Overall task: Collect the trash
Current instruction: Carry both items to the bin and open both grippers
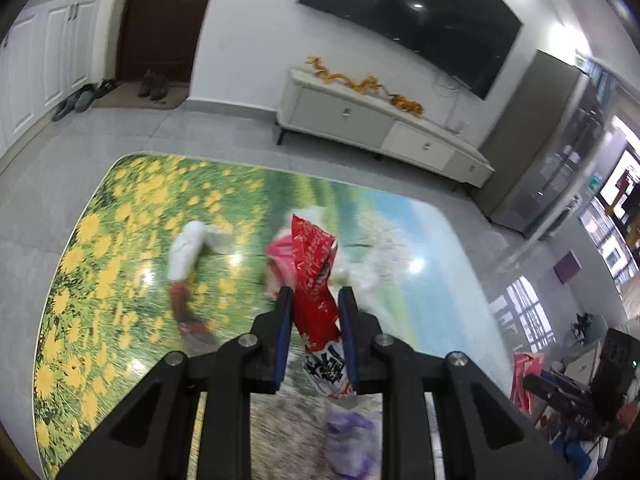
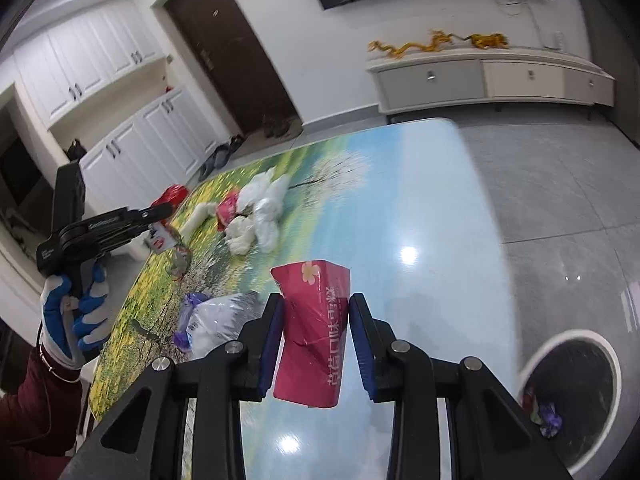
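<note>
In the left wrist view, my left gripper point(image 1: 316, 296) is shut on a red snack wrapper point(image 1: 314, 264), held above the flower-print table point(image 1: 120, 220). My right gripper point(image 2: 316, 304) is shut on a pink carton point(image 2: 314, 320), lifted over the table's blue end. A white-rimmed trash bin point(image 2: 560, 338) with scraps inside stands on the floor at the lower right. The right wrist view also shows the left gripper point(image 2: 166, 212) in a gloved hand point(image 2: 72, 312), with the red wrapper point(image 2: 174, 194) in its jaws.
On the table lie a white tissue wad point(image 1: 188, 252), a pink wrapper point(image 2: 226, 210), crumpled white bags point(image 2: 260, 212), a dark red wrapper point(image 1: 188, 312) and a clear bag with purple print point(image 2: 216, 320). A low TV cabinet point(image 1: 380, 128) stands across the tiled floor.
</note>
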`<act>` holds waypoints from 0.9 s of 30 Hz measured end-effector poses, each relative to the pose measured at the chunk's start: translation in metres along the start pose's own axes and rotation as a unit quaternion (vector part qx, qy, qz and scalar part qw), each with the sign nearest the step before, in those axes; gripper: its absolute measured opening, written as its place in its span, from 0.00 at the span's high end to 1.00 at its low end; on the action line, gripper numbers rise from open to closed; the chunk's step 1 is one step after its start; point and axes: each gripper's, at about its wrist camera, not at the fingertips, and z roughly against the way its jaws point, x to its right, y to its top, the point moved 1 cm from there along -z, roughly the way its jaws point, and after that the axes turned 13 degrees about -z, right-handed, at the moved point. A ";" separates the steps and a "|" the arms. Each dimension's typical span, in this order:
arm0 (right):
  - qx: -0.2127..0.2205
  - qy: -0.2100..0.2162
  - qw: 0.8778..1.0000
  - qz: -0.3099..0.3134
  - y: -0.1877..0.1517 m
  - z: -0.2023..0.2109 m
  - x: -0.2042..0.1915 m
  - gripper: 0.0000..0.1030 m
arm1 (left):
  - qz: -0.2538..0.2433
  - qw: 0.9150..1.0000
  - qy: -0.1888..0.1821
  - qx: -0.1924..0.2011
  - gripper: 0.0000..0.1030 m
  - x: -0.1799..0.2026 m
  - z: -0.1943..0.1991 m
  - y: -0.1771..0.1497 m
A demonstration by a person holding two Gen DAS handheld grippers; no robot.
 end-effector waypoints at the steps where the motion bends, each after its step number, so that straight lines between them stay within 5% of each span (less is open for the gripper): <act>1: 0.008 -0.003 1.000 -0.006 -0.001 0.009 0.007 0.69 | -0.008 1.000 -0.012 0.003 0.79 0.011 0.004 0.001; 8: 0.061 -0.057 0.993 -0.077 -0.012 0.075 0.085 0.69 | -0.099 0.989 -0.110 -0.017 0.79 0.125 -0.008 0.005; 14: 0.084 -0.130 0.975 -0.160 -0.028 0.110 0.172 0.69 | -0.189 0.961 -0.191 -0.069 0.79 0.258 -0.053 -0.006; 22: 0.074 -0.188 0.952 -0.229 -0.039 0.116 0.256 0.66 | -0.250 0.927 -0.244 -0.135 0.77 0.389 -0.110 -0.030; 24: 0.072 -0.202 0.948 -0.233 -0.037 0.112 0.267 0.63 | -0.261 0.922 -0.246 -0.146 0.75 0.414 -0.123 -0.033; 27: 0.069 -0.221 0.943 -0.238 -0.034 0.111 0.279 0.62 | -0.264 0.920 -0.246 -0.155 0.54 0.433 -0.134 -0.037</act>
